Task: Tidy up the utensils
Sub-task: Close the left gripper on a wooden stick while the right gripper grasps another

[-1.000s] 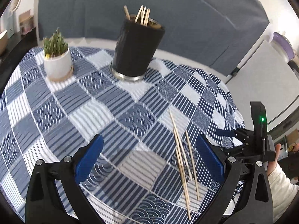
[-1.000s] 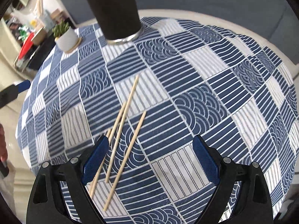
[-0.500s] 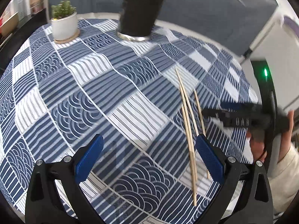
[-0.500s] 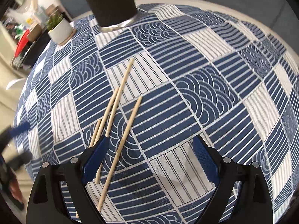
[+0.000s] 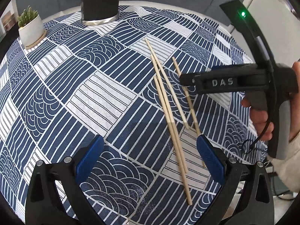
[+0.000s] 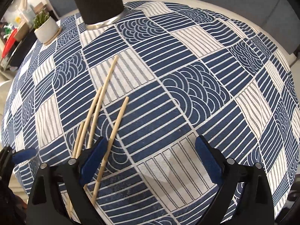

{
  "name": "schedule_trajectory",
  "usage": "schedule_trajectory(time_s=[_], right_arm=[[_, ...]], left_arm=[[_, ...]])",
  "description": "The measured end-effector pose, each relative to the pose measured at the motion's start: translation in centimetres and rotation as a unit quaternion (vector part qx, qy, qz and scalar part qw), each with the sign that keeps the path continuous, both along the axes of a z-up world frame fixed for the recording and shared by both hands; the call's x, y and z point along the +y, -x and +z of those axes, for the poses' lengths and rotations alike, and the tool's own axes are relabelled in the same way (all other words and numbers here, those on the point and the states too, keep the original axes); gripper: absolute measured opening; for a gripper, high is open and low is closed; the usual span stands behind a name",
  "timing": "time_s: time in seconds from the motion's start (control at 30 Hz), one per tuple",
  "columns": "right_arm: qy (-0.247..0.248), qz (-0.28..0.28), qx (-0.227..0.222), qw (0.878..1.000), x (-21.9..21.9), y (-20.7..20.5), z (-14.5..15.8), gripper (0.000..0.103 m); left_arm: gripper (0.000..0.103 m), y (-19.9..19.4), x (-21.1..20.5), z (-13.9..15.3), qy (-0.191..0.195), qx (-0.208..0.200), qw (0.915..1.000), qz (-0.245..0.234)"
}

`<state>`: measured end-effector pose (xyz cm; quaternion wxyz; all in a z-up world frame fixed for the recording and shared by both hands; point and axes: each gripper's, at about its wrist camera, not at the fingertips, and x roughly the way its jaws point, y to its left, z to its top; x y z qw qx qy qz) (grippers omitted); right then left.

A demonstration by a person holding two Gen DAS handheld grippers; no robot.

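Worktop [image 5: 61,101]: round, covered by a blue-and-white patchwork cloth of stripe and wave squares.

Chopsticks [image 5: 169,120], pale wooden, four: loose on the cloth, right of centre in the left wrist view, lying nearly parallel, two of them crossing. In the right wrist view they [image 6: 97,110] run from the centre toward the lower left.

Holder [image 5: 100,1], black ribbed cylinder with a silver base ring: upright at the top centre, well apart from the loose sticks; its top is cut off by the frame.

Succulent in a white pot [image 5: 31,29] on a wooden coaster: upper left, beside the holder.

Left gripper [image 5: 150,157]: blue-padded jaws wide, nothing between the pads, hanging over the sticks' near ends.

Right gripper [image 6: 150,159]: jaws wide and just been opening, gripping nothing; one stick passes just inside the left pad, the others lie under or outside it. Its black body, marked "DAS", is held by a hand [image 5: 262,116] at the right of the left wrist view.
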<state>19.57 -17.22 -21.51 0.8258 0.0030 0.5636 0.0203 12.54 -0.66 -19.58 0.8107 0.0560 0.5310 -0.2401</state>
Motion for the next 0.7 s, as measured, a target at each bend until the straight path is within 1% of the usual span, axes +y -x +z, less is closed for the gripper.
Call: schedule_trajectory(time_s=[0.03,0.07,0.2,0.33,0.47,0.53,0.7], right_arm=[[0.007,-0.001,0.001,1.0,-0.1,0.0,-0.2,0.093],[0.004,-0.002,0.001,1.0,-0.4,0.0,-0.1,0.096],[0.005,0.001,0.007,1.0,-0.6,-0.2,-0.2,0.096],[0.004,-0.008,0.011,1.0,-0.7,-0.5,-0.2,0.096],[0.007,-0.003,0.01,1.0,-0.7,-0.5,-0.2,0.096],[0.008,0.002,0.012,1.0,-0.7,-0.4,-0.2,0.096],[0.011,0.025,0.018,0.999,-0.5,-0.5,-0.2,0.096]], left_arm=[[0.097,-0.1,0.0,-0.1,-0.005,0.001,1.0,0.002],[0.097,-0.2,0.0,-0.2,-0.007,0.0,1.0,0.006],[0.097,-1.2,0.3,-0.8,-0.027,0.01,0.9991,0.031],[0.097,-1.9,-0.2,-1.1,-0.046,0.004,0.9985,0.029],[0.097,-2.4,-0.8,-1.3,-0.063,0.002,0.9975,0.032],[0.098,-2.6,-1.2,-1.4,-0.08,0.002,0.9963,0.031],[0.098,-3.2,-1.2,-1.4,-0.082,0.007,0.9954,0.049]])
